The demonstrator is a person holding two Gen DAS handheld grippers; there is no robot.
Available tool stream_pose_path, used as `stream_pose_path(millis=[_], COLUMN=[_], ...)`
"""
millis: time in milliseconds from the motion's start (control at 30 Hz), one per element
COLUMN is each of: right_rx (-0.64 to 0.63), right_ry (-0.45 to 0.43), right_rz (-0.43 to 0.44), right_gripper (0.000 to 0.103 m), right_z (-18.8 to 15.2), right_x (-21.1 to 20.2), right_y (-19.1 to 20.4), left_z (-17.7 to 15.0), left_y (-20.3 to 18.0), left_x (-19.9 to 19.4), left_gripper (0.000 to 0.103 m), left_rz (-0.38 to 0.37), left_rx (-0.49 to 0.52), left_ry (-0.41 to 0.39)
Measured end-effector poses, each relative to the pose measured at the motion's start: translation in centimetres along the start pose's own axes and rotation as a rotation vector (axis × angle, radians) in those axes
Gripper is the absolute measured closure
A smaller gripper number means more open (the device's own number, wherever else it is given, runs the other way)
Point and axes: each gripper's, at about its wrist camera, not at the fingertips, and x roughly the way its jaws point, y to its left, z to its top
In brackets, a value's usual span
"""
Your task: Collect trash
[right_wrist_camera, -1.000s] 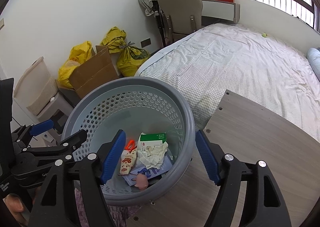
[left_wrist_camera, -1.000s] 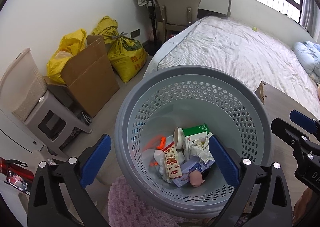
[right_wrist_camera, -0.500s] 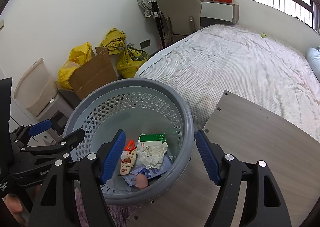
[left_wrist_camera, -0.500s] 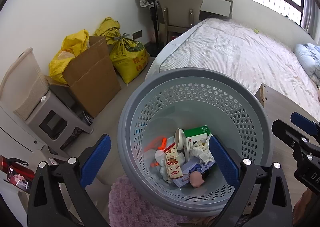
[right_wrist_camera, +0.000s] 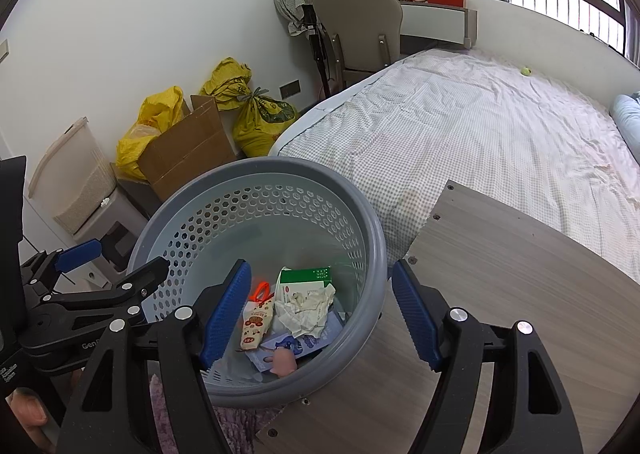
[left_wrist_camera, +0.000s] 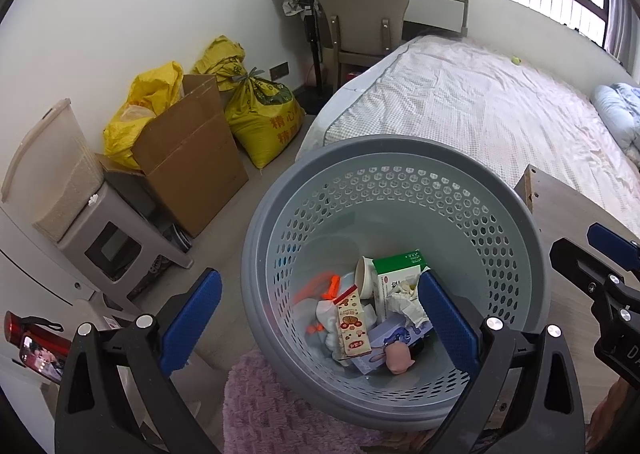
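Perforated basket [left_wrist_camera: 400, 190] sits on floor between cardboard box [left_wrist_camera: 192, 158] at left and wooden board [right_wrist_camera: 520, 274] at right, bed [right_wrist_camera: 480, 134] behind it. Inside basket: carton [left_wrist_camera: 394, 278], crumpled tissue [right_wrist_camera: 306, 308], snack packet [left_wrist_camera: 352, 324], doll head [left_wrist_camera: 396, 354]. Sacks [left_wrist_camera: 262, 114] behind box, chair [left_wrist_camera: 360, 26] farther back.

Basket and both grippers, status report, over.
Left gripper open, empty. Right gripper open, empty, straddling the rim. Gray basket beside the wood board, holding a green box, crumpled tissue, snack packet. Nothing blocking.
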Motion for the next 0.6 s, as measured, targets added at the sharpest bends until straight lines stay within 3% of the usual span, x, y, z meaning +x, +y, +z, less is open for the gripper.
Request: stream_pose_path(millis=[600], right_rx=[0.001], right_ry=[-0.002], right_rz=[0.003], right_gripper=[0.033], right_z=[-0.06], right_x=[-0.10], right_y=[-0.11], left_z=[0.08], left_y=[-0.12], left_x=[-0.11], left_gripper=[0.006], left_rz=[-0.002], left_rx=[0.006], left_ry=[0.003])
